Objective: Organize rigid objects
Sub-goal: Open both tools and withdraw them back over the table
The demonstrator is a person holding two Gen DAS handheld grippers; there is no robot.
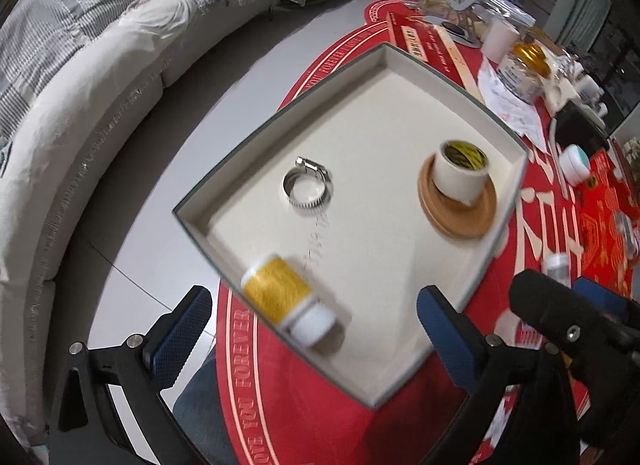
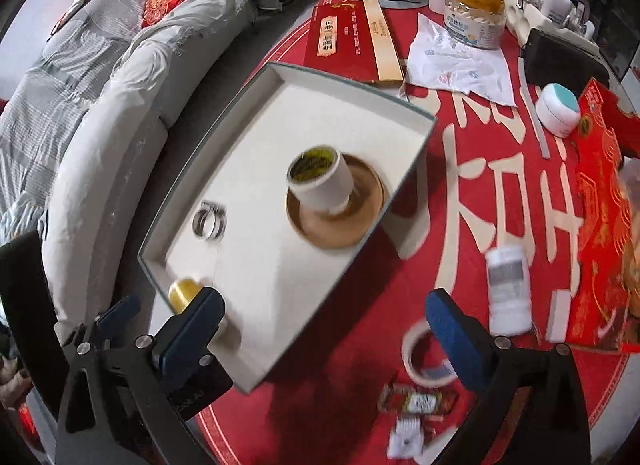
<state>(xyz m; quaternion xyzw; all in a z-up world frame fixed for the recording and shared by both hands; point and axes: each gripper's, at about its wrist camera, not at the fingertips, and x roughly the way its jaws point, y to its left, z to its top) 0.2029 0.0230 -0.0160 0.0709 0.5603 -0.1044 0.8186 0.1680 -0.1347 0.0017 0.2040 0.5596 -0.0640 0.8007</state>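
Partly sorted: three pieces sit in the tray (image 1: 516, 153), more wait on the tablecloth (image 2: 460, 193).
Thread spool (image 1: 288, 299) at the tray's near edge, hose clamp (image 1: 307, 187) mid-tray, tape roll (image 1: 460, 173) on a wooden saucer (image 1: 456, 211); left gripper (image 1: 314, 329) and right gripper (image 2: 326, 325) both released, empty; white bottle (image 2: 507, 289), masking tape ring (image 2: 416, 361) remain outside.

Tray (image 2: 224, 169) w/ tape roll (image 2: 320, 185) on wooden coaster (image 2: 340, 225), hose clamp (image 2: 209, 221).
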